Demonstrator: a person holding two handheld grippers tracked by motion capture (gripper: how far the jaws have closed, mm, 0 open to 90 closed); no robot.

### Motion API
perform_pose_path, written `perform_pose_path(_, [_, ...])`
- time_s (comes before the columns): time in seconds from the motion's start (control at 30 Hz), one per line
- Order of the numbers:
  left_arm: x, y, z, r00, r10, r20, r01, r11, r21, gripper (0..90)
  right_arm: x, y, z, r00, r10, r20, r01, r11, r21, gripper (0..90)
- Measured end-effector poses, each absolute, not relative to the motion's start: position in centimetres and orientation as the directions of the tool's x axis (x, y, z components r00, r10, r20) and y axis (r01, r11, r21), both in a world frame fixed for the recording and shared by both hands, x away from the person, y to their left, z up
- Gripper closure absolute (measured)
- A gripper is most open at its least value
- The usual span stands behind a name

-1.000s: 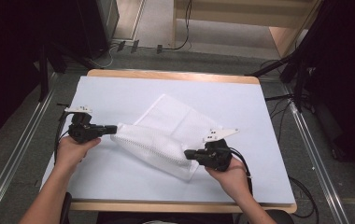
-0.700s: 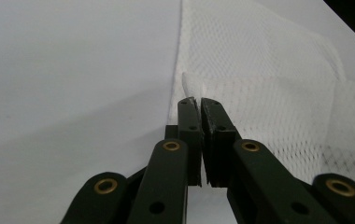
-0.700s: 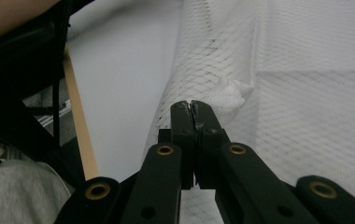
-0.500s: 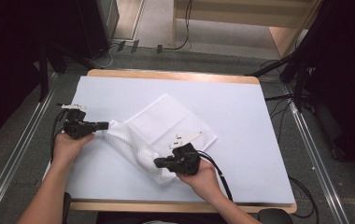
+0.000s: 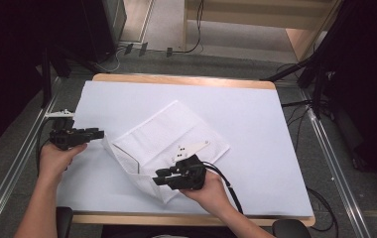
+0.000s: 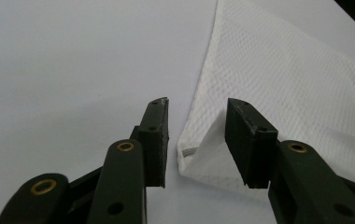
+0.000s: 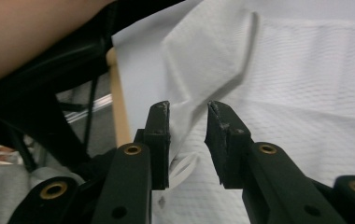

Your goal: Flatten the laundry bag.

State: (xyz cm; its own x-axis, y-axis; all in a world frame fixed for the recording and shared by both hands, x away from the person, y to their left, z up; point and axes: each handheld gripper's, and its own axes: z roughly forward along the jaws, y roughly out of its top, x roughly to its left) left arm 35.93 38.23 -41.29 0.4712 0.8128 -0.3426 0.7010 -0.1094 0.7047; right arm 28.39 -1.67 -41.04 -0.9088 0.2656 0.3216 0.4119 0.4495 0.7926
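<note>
White mesh cloth (image 5: pixel 169 144) lies folded at centre frame on the pale table sheet (image 5: pixel 256 114), its fresh fold running from left to lower centre. Both jaws have just been opening to let it settle: left gripper (image 5: pixel 97 133) stands open off its left corner, right gripper (image 5: pixel 159 179) open over the lower corner. Bare sheet spreads wide toward the right edge.

Legible text, labels, brands, numbers, signs: none found on any surface.
</note>
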Motion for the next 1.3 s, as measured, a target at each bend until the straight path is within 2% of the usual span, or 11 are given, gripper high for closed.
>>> perform_pose_path(0.23, [35.7,38.0,-40.0,0.484,0.816,-0.314,0.685,-0.13,0.717,58.8,29.7,-3.9,-40.7,-0.9,0.327,0.29,0.413,0.42,0.808,71.7])
perform_pose_path(0.6, [38.5,33.7,-40.0,0.556,0.772,-0.307,0.699,-0.235,0.676,58.7,32.0,-7.2,-41.8,-0.863,0.439,0.25,0.441,0.415,0.795,69.3])
perform_pose_path(0.83, [40.7,31.3,-41.1,0.577,0.744,-0.337,0.716,-0.263,0.646,57.7,33.3,-10.3,-42.2,-0.81,0.529,0.253,0.491,0.376,0.786,69.2])
perform_pose_path(1.3, [42.1,29.8,-43.1,0.605,0.751,-0.264,0.701,-0.347,0.623,57.2,36.0,-15.8,-43.9,-0.687,0.692,0.221,0.564,0.316,0.763,68.0])
